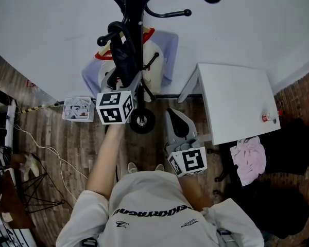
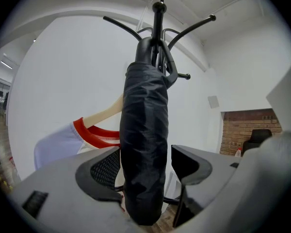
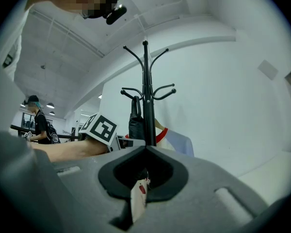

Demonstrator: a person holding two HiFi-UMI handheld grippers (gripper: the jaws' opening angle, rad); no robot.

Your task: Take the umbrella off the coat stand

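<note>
A black folded umbrella point(image 1: 123, 53) hangs by its strap from a hook of the black coat stand point(image 1: 135, 4). In the left gripper view the umbrella point(image 2: 144, 144) hangs straight down between my jaws, below the coat stand's hooks point(image 2: 157, 23). My left gripper point(image 1: 126, 82) is open wide around it; the umbrella lies close to the left pad point(image 2: 99, 171), with a gap on the right side. My right gripper point(image 1: 173, 116) stays lower and nearer to me, away from the stand, jaws shut. In the right gripper view a small white tag hangs at the seam of the right gripper point(image 3: 145, 152).
A white, red and pale blue shirt point(image 1: 157, 55) on a wooden hanger hangs on the same stand, behind the umbrella. A white table point(image 1: 237, 99) stands to the right, with a pink cloth point(image 1: 250, 158) below it. A small white box point(image 1: 77, 108) sits on the wooden floor at left.
</note>
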